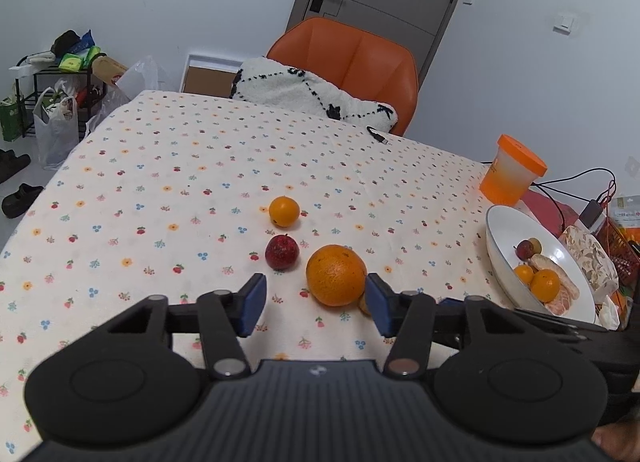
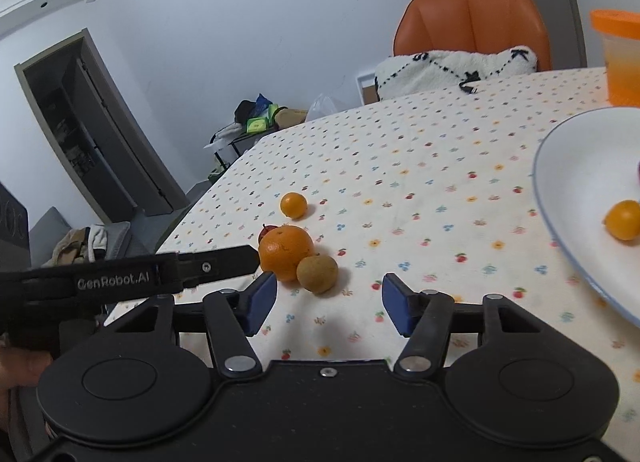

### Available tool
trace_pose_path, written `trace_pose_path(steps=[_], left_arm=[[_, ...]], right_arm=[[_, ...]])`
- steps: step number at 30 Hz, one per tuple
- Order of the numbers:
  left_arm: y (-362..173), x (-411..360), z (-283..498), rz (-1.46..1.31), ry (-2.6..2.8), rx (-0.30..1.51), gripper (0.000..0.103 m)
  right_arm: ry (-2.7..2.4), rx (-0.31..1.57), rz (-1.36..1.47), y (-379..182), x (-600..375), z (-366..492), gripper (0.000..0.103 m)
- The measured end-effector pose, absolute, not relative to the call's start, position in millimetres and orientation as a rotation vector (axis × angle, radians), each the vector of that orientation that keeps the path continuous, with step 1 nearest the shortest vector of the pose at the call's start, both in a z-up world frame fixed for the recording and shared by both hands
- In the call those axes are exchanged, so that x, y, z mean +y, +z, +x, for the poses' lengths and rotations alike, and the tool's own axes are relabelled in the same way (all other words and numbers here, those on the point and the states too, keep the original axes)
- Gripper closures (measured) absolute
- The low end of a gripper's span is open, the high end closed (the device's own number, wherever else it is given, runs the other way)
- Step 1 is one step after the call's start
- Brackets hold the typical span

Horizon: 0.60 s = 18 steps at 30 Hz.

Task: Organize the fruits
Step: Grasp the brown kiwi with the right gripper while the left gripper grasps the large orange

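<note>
On the flowered tablecloth lie a large orange (image 1: 336, 280) (image 2: 286, 252), a dark red fruit (image 1: 282, 252), a small orange (image 1: 284, 212) (image 2: 293, 205) and a brown round fruit (image 2: 317, 273). My left gripper (image 1: 316, 304) is open, and the large orange sits just ahead between its blue pads, close to the right one. My right gripper (image 2: 329, 300) is open too, with the brown fruit just ahead of its gap. In the right wrist view the large orange hides most of the red fruit. A white plate (image 1: 508, 230) (image 2: 572, 182) on the right holds several small fruits.
An orange-lidded cup (image 1: 510, 174) (image 2: 622, 58) stands behind the plate. Cables, a charger and packets crowd the table's right edge (image 1: 592, 210). An orange chair (image 1: 352, 58) with a white patterned cushion (image 1: 312, 92) stands at the far side. A person's hand holds the left gripper's handle (image 2: 120, 282).
</note>
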<state>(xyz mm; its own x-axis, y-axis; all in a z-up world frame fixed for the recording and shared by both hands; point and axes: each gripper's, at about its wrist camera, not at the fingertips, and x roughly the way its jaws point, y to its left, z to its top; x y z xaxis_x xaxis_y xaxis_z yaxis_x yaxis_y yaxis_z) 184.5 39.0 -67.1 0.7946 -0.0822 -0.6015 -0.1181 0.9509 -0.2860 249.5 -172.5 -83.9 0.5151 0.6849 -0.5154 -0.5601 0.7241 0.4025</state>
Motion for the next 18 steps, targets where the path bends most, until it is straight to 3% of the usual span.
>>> trace_pose_path(steps=[4,11,12,14,18], left_arm=[[-69,42,188,-0.328,0.016,0.662,0.055],[-69,51,193,-0.36,0.019,0.66,0.056],[-69,52,194,-0.362,0.019,0.659,0.056],[-69,54,195,-0.367,0.017,0.661,0.056],[-67,51,198,-0.362,0.006,0.66,0.056]], right_arm=[[0.755,0.725,0.191,-88,-163,256,0.057],[0.768,0.727,0.175,-90,-151,263,0.059],[0.773,0.722,0.172,-90,-150,263,0.061],[0.787,0.731,0.162,-92,-146,265,0.077],[0.786,0.734,0.159,-91,-147,266,0.078]])
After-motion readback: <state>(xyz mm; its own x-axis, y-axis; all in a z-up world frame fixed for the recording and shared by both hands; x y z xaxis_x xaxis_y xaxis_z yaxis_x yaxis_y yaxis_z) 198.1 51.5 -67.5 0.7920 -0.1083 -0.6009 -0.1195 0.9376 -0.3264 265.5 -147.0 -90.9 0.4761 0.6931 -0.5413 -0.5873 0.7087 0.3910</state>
